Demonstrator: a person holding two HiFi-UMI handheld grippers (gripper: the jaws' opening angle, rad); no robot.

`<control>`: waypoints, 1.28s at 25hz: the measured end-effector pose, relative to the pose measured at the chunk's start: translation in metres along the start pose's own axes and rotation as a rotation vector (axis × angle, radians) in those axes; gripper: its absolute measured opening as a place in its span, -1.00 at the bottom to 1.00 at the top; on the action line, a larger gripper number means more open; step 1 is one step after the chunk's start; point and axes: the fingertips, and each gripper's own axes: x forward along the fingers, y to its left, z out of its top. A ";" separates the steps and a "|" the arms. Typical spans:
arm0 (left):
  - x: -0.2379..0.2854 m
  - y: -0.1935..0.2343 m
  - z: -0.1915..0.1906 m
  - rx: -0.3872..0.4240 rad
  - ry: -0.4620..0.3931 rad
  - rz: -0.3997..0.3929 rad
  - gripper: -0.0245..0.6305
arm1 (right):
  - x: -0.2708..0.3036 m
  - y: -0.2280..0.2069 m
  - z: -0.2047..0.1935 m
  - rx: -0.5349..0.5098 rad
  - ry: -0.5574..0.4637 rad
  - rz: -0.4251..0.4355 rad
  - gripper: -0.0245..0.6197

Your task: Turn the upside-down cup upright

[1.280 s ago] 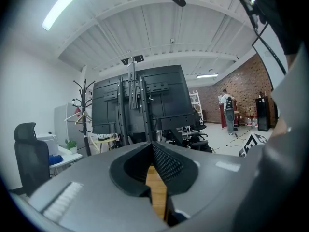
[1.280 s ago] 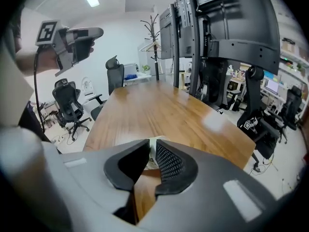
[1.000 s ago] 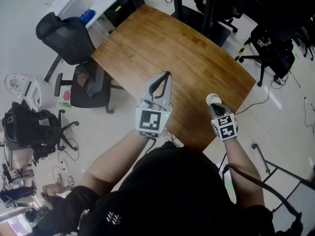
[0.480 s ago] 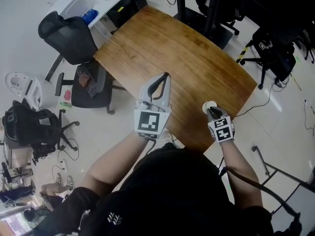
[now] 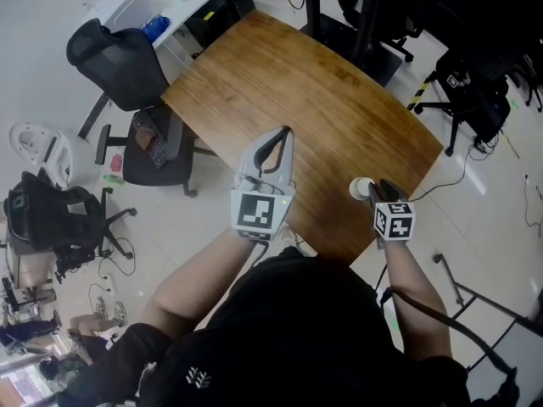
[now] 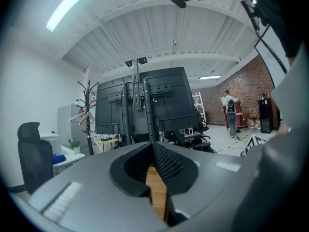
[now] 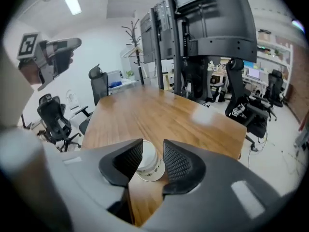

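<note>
A small white paper cup (image 5: pixel 362 188) stands near the front right edge of the wooden table (image 5: pixel 297 83). My right gripper (image 5: pixel 383 186) sits just to its right, tilted downward. In the right gripper view the cup (image 7: pixel 147 162) shows in the gap just past my right gripper (image 7: pixel 152 145). The jaws have just been opening, stand apart, and the pads do not press the cup. I cannot tell which way up the cup stands. My left gripper (image 5: pixel 287 132) hovers level over the table's near side, its tips meeting on nothing. The left gripper (image 6: pixel 152 148) shows only a strip of table.
The cup is close to the table's edge, with floor beyond. Black office chairs (image 5: pixel 114 62) and a black bag (image 5: pixel 51 214) stand at the left, a white desk (image 5: pixel 144 11) at the back left. More chairs (image 5: pixel 467 83) and a dark monitor stand (image 7: pixel 207 28) lie past the table.
The right gripper was closed over the cup. It has since slid right off the cup with its jaws parted. The cup stays on the table. The left gripper has not moved.
</note>
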 end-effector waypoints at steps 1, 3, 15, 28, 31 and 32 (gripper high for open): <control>0.000 0.000 0.000 0.000 -0.001 0.003 -0.93 | 0.001 -0.003 -0.003 0.035 0.004 0.004 -0.50; 0.001 0.001 0.002 -0.006 -0.005 0.008 -0.93 | 0.004 -0.004 -0.009 0.081 0.019 0.023 -0.50; 0.002 0.000 0.003 0.010 0.011 -0.007 -0.93 | 0.010 -0.002 -0.014 0.168 0.002 0.084 -0.68; 0.003 -0.004 0.006 0.011 -0.003 -0.022 -0.93 | -0.004 0.000 0.002 -0.232 0.040 -0.094 -0.83; 0.003 -0.002 0.007 0.011 -0.007 -0.019 -0.93 | -0.001 0.027 0.002 -0.293 0.043 -0.049 -0.82; 0.002 -0.001 0.007 0.010 -0.005 -0.019 -0.93 | 0.000 0.036 0.001 -0.297 0.039 -0.030 -0.81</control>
